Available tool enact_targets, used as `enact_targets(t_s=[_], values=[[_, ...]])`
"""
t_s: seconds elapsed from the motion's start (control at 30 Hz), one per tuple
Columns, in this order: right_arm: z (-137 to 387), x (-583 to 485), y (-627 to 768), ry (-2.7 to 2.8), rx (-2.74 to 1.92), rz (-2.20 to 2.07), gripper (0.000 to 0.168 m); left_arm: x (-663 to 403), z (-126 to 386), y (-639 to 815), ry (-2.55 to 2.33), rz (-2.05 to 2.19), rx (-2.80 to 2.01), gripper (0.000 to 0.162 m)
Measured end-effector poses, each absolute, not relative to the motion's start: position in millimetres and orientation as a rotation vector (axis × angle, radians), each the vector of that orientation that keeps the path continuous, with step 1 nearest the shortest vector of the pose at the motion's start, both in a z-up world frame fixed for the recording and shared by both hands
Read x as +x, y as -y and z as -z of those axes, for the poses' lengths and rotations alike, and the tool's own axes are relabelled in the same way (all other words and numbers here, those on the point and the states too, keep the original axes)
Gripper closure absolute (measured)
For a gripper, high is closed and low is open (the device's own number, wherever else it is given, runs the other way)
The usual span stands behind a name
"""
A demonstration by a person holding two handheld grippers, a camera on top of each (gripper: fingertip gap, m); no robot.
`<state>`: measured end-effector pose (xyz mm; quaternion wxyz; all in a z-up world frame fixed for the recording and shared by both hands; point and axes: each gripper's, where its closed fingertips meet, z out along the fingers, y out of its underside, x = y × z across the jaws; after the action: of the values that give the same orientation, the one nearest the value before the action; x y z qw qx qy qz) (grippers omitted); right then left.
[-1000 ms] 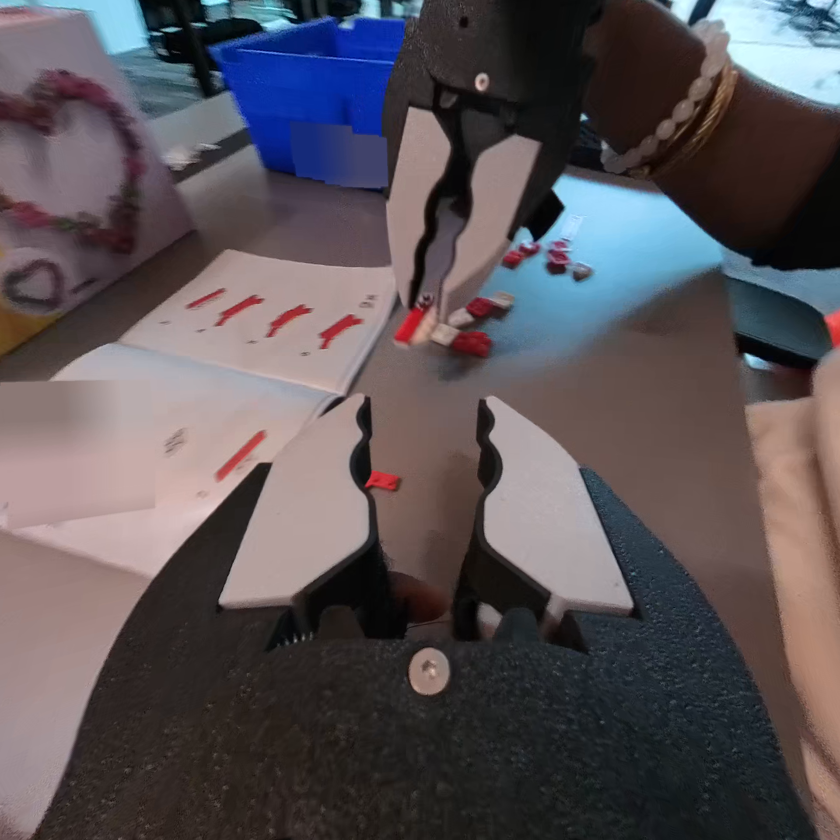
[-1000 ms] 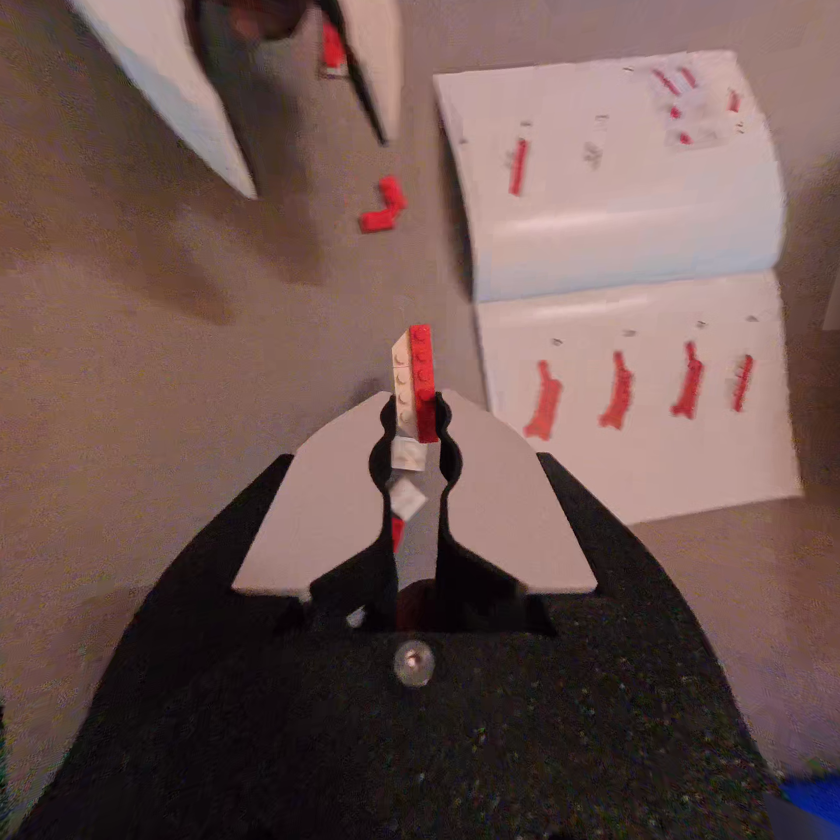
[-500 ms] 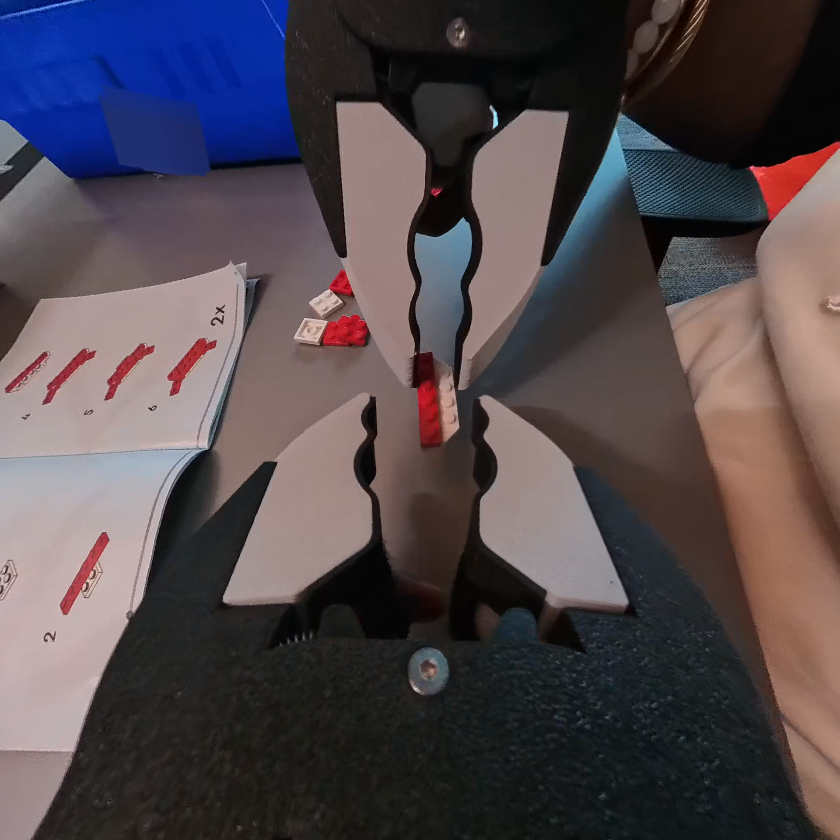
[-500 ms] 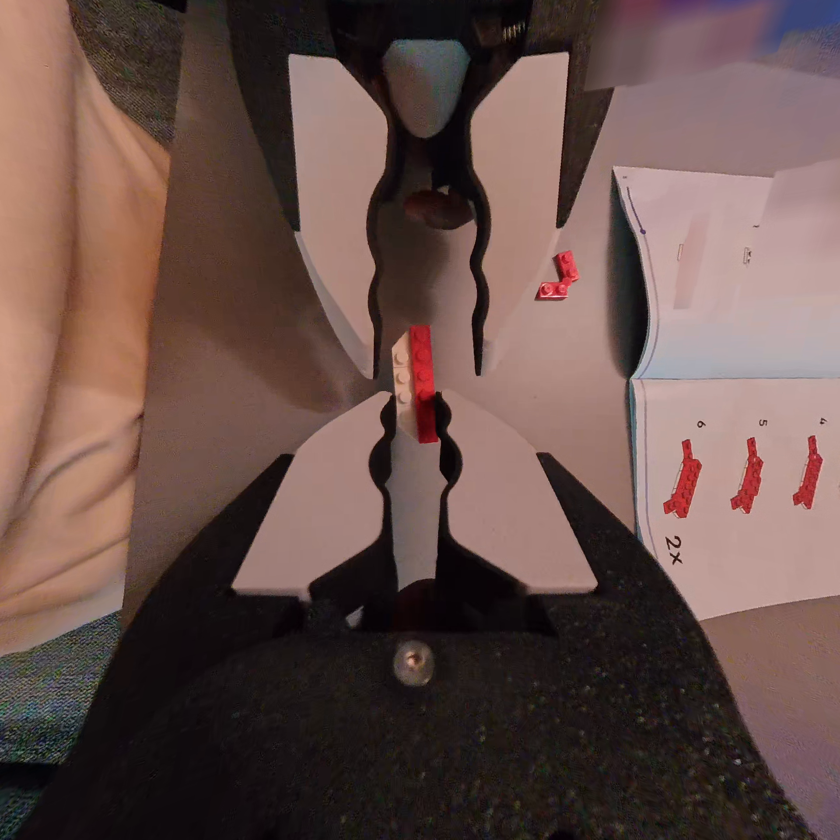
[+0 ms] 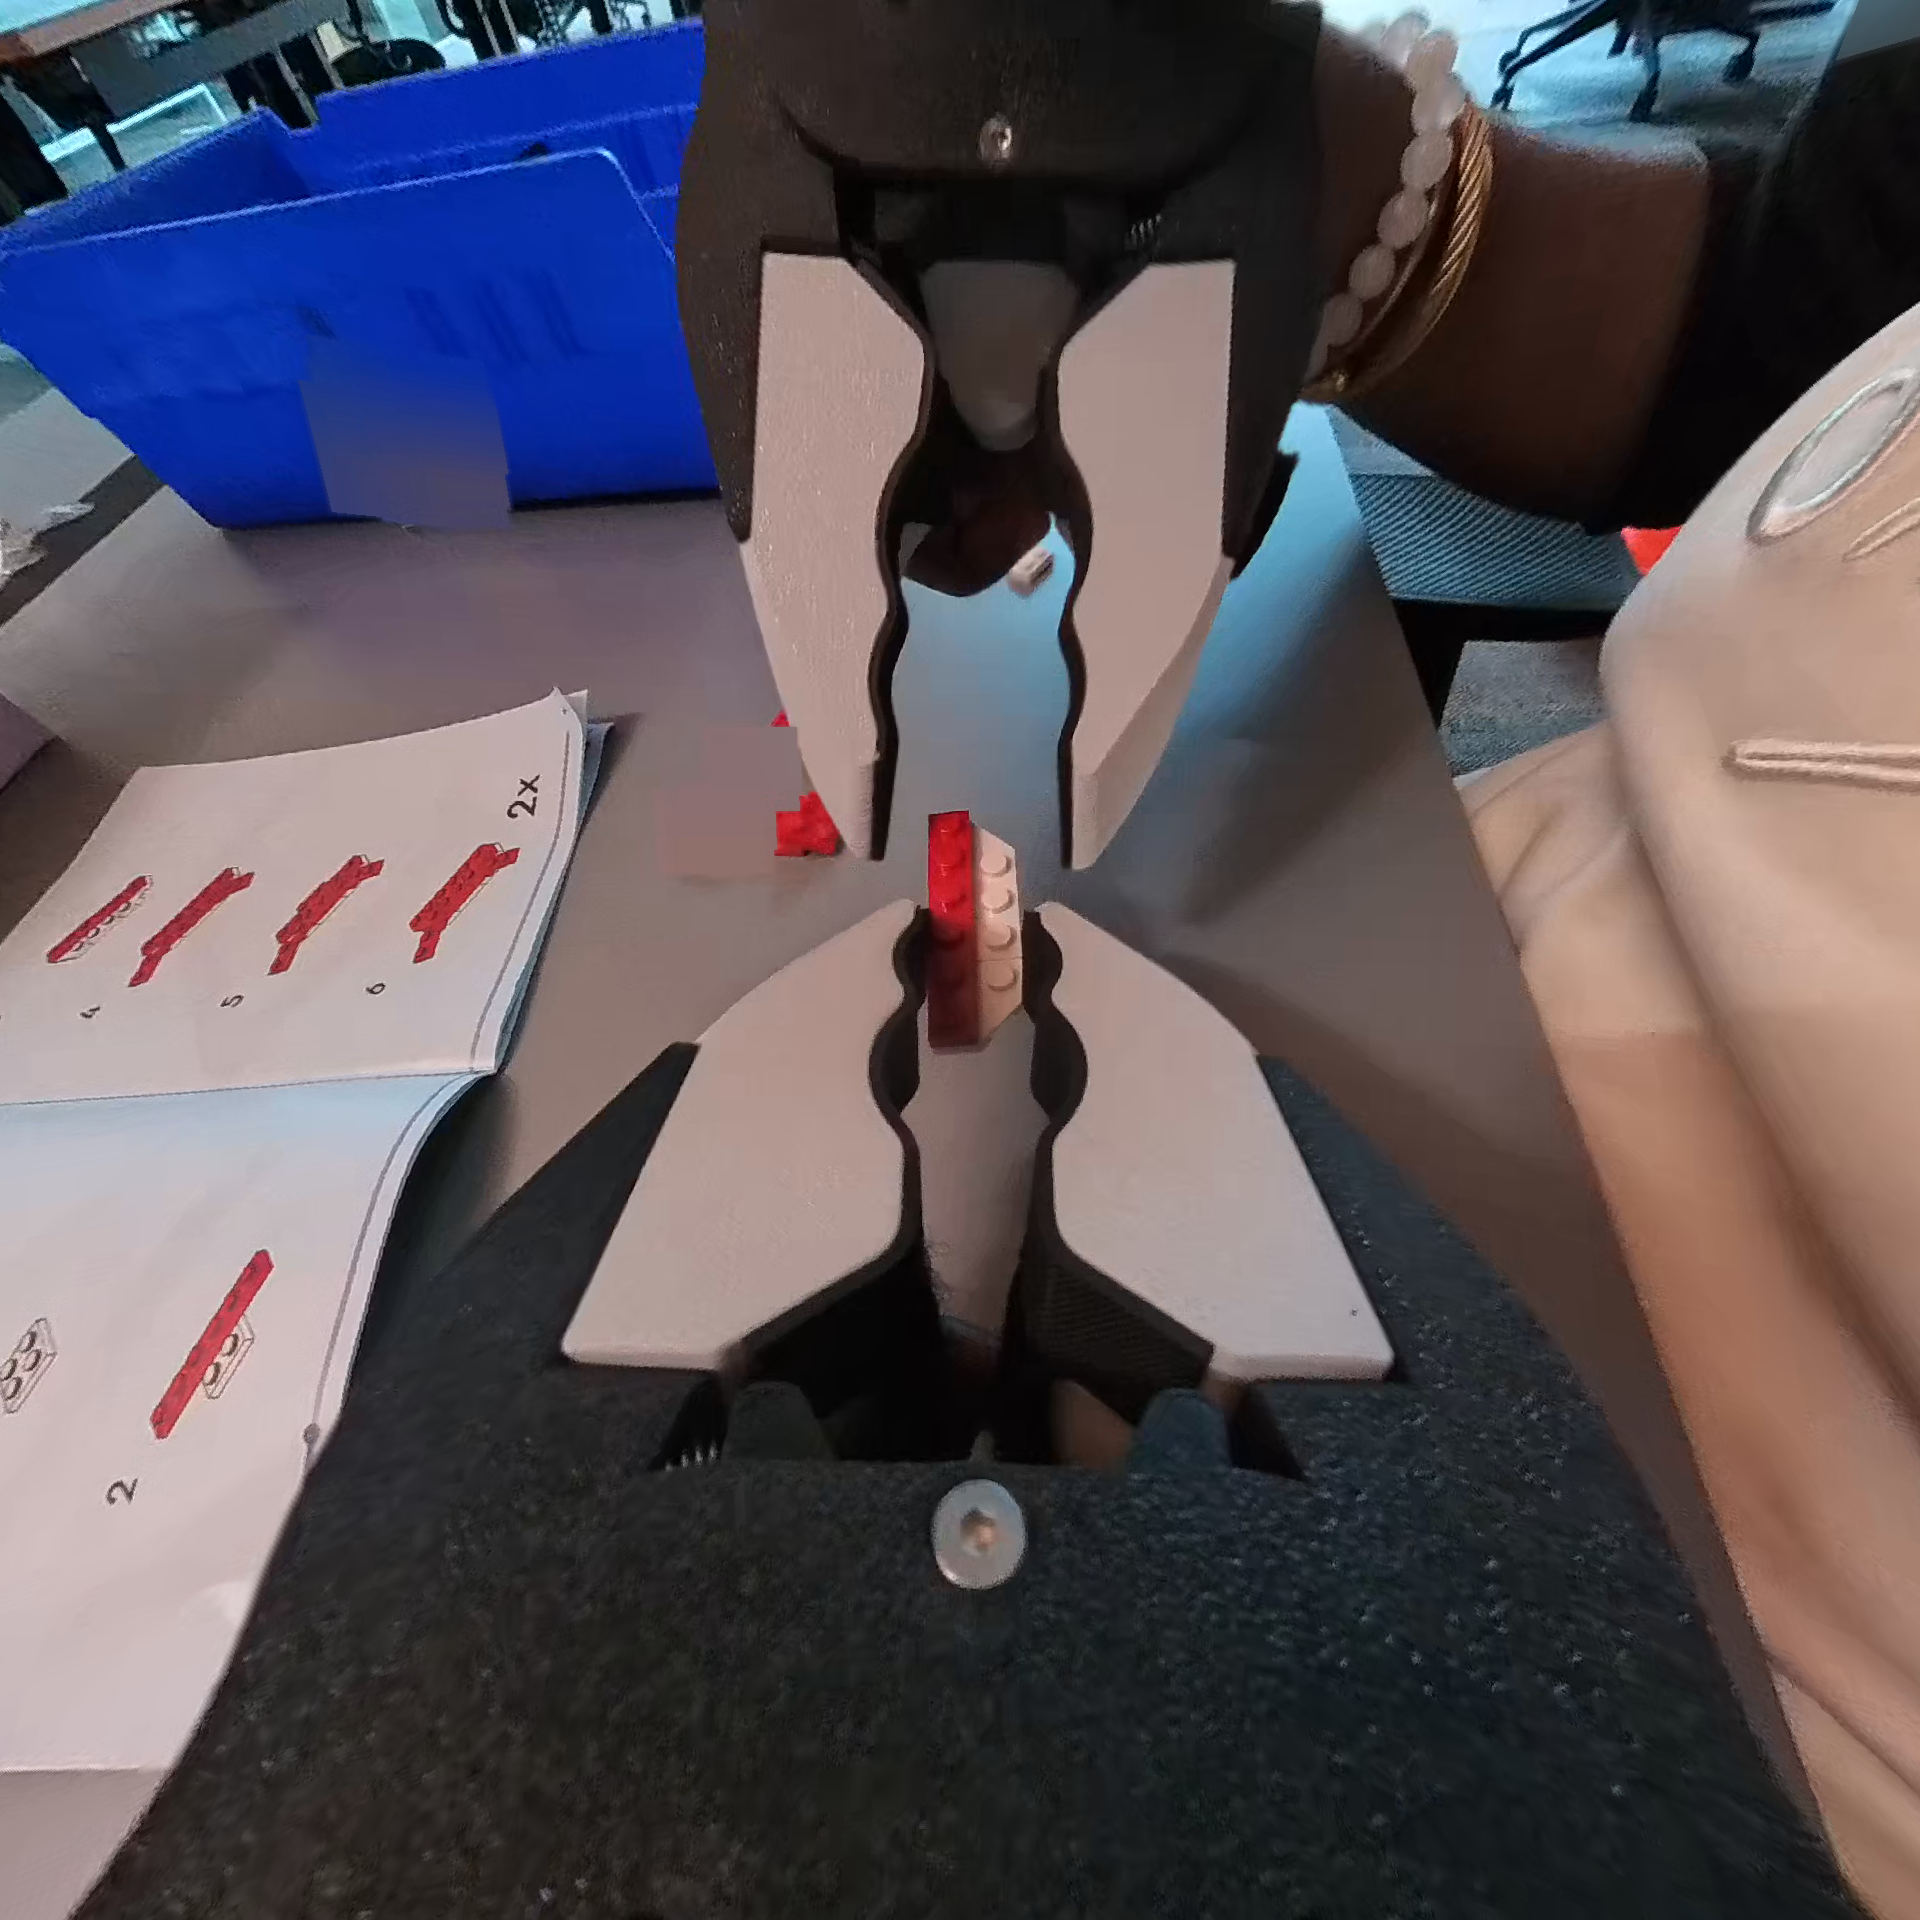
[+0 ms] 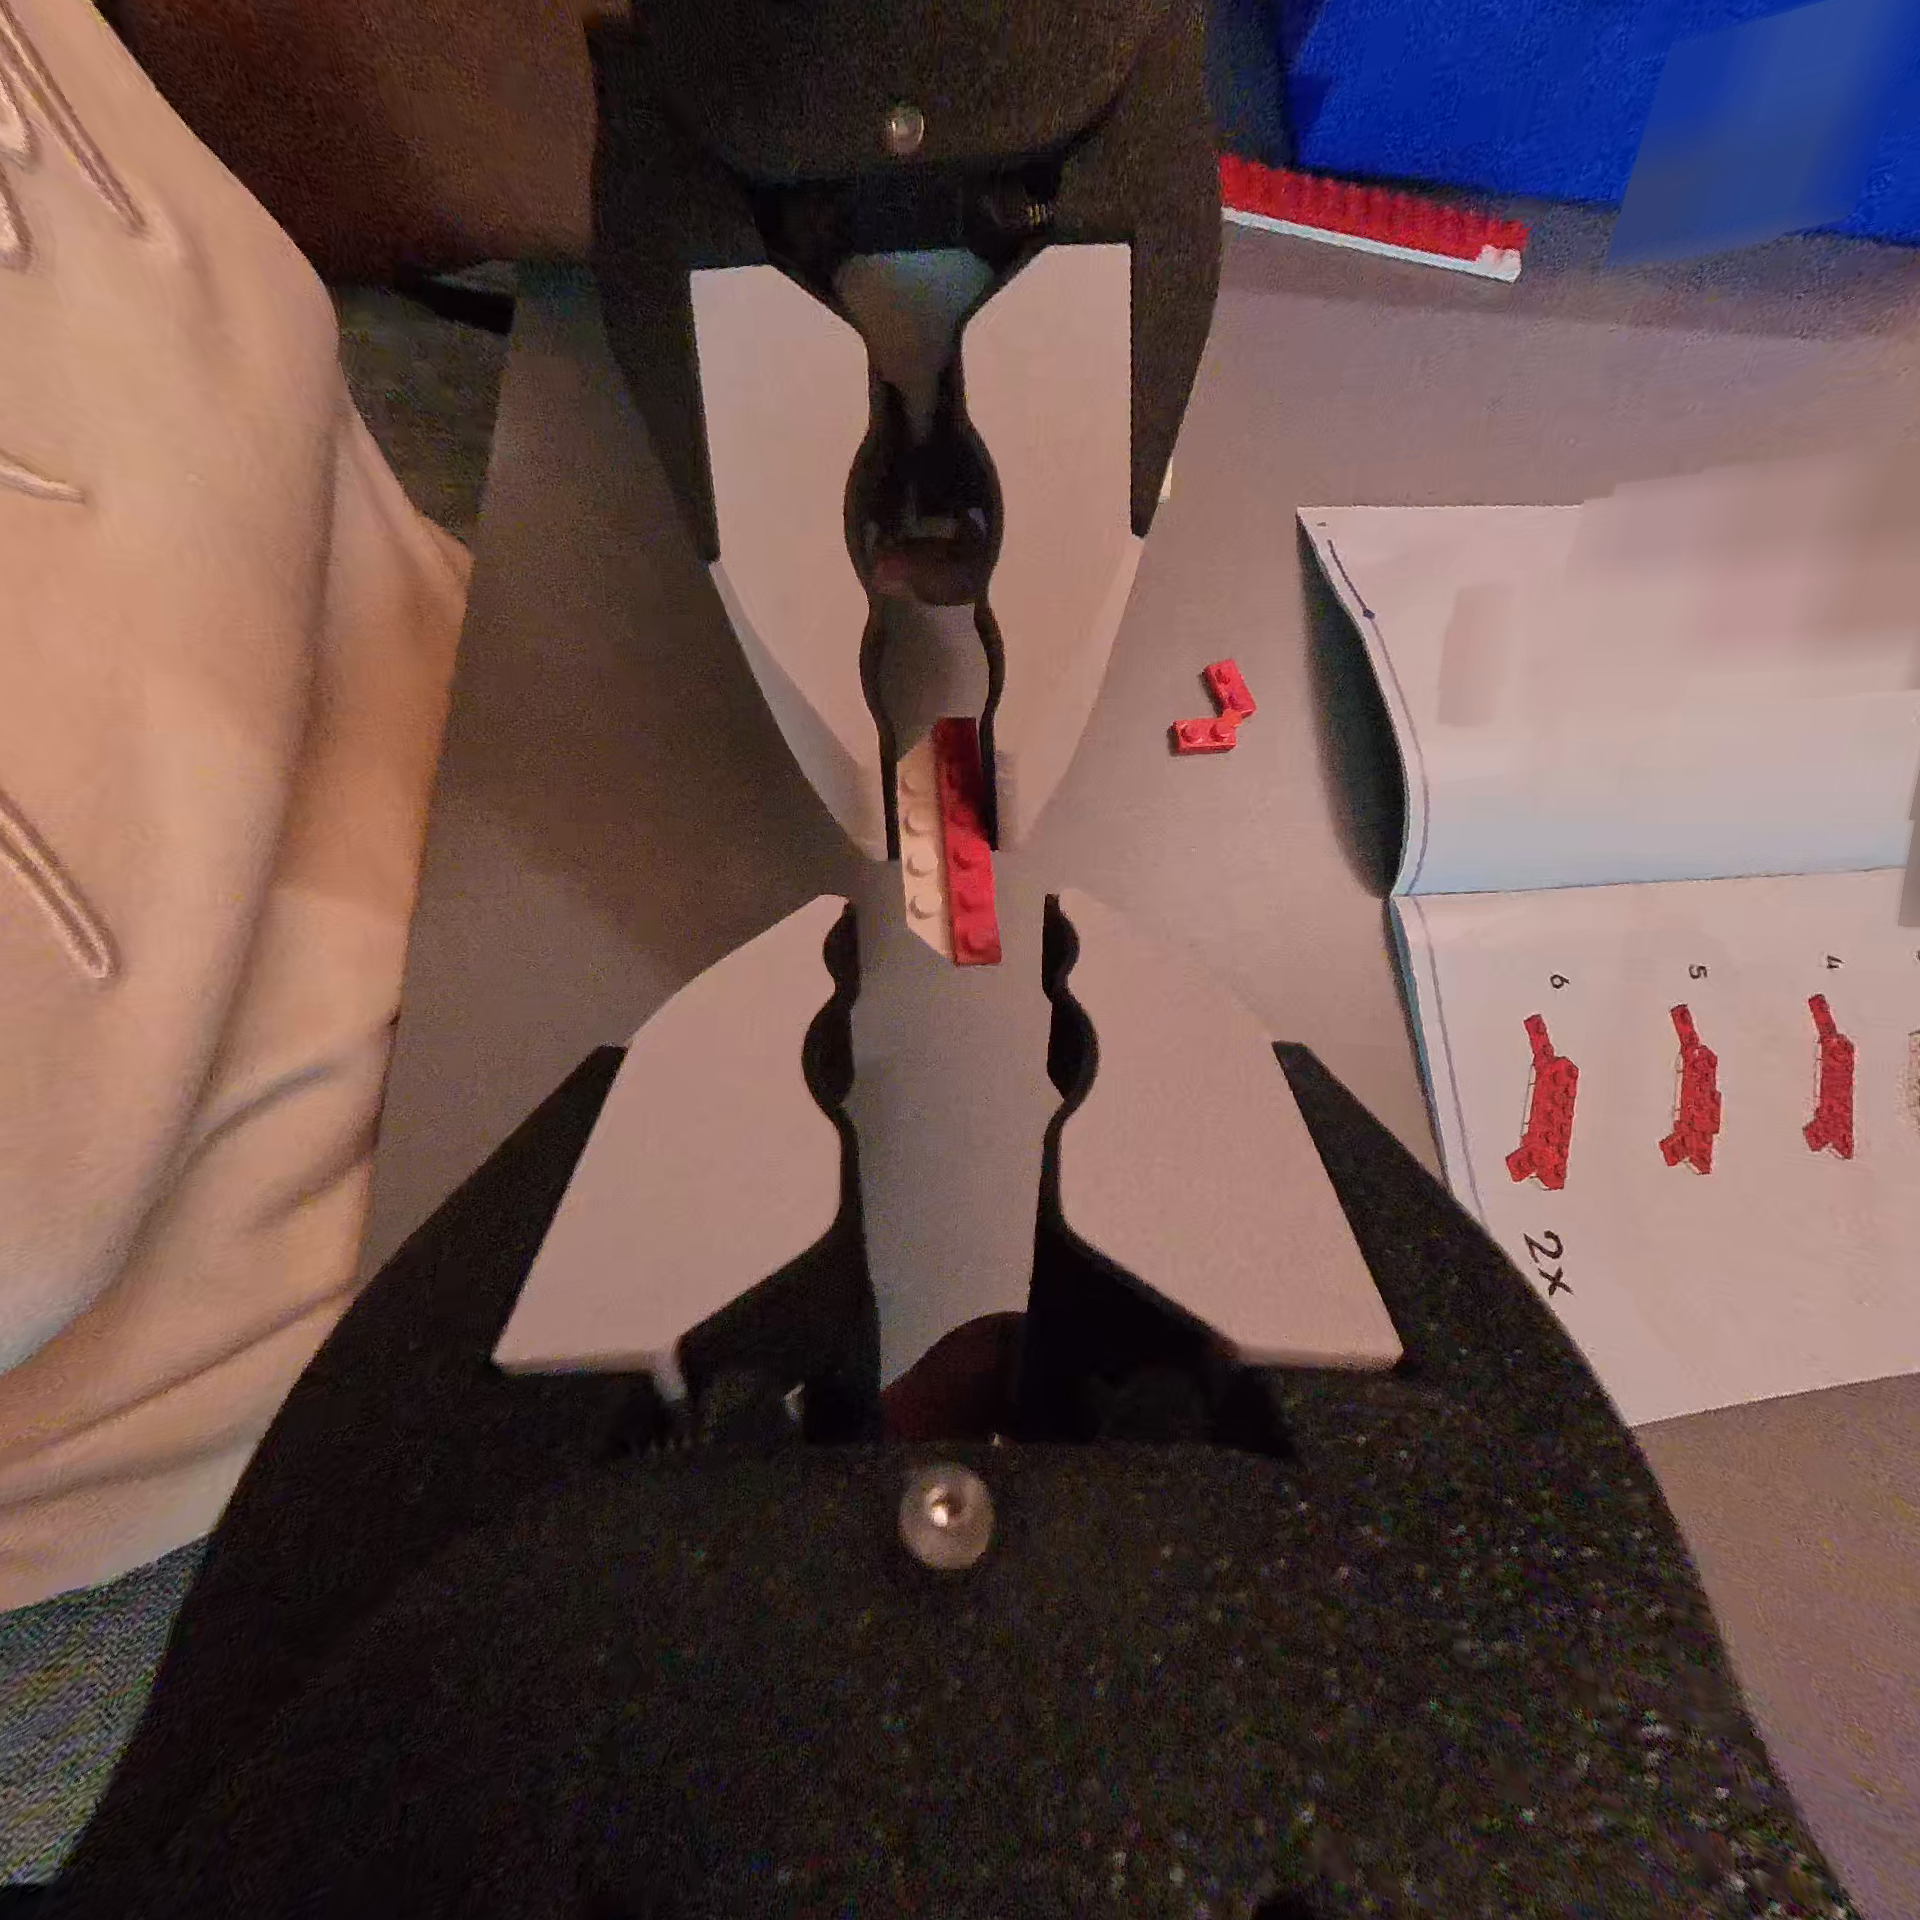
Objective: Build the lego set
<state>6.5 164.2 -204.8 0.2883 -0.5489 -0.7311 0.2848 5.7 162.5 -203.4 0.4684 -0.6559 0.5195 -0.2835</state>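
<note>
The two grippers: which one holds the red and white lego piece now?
The left gripper holds the red and white lego piece, with its fingers closed on it. The right gripper is open, its fingers clear of it.

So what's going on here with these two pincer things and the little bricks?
A person is building a lego set with tongs in each hand. The left tongs are clamped on a small red-and-white brick piece, held above the table. The right tongs face them tip to tip, open and not touching the piece. An open instruction booklet lies beside them, with a loose red angled piece and a blue bin nearby.
</note>
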Motion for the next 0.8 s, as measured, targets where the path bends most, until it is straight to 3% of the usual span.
enact_targets(t_s=[0.23, 0.3, 0.37, 0.43, 0.53, 0.67, 0.8], values=[[212, 9, -159, 1.944, -1.413, -0.780, 0.151, 10, 204, -157, -1.309, 0.713, -1.590, 0.145], [211, 9, -157, 1.937, -1.401, -0.795, 0.151, 10, 205, -155, -1.315, 0.710, -1.587, 0.145], [206, 8, -153, 1.929, -1.382, -0.840, 0.151, 10, 206, -153, -1.331, 0.700, -1.581, 0.134], [202, 5, -148, 1.940, -1.355, -0.869, 0.151, 9, 207, -150, -1.350, 0.684, -1.570, 0.143], [202, -1, -149, 1.952, -1.350, -0.861, 0.151, 2, 202, -150, -1.319, 0.686, -1.568, 0.144], [202, -14, -178, 1.809, -1.493, -0.853, 0.133, -30, 200, -163, -1.254, 0.598, -1.666, 0.144], [222, -32, -214, 1.528, -1.819, -0.756, 0.139, -85, 190, -200, -0.945, 0.412, -1.825, 0.144]])
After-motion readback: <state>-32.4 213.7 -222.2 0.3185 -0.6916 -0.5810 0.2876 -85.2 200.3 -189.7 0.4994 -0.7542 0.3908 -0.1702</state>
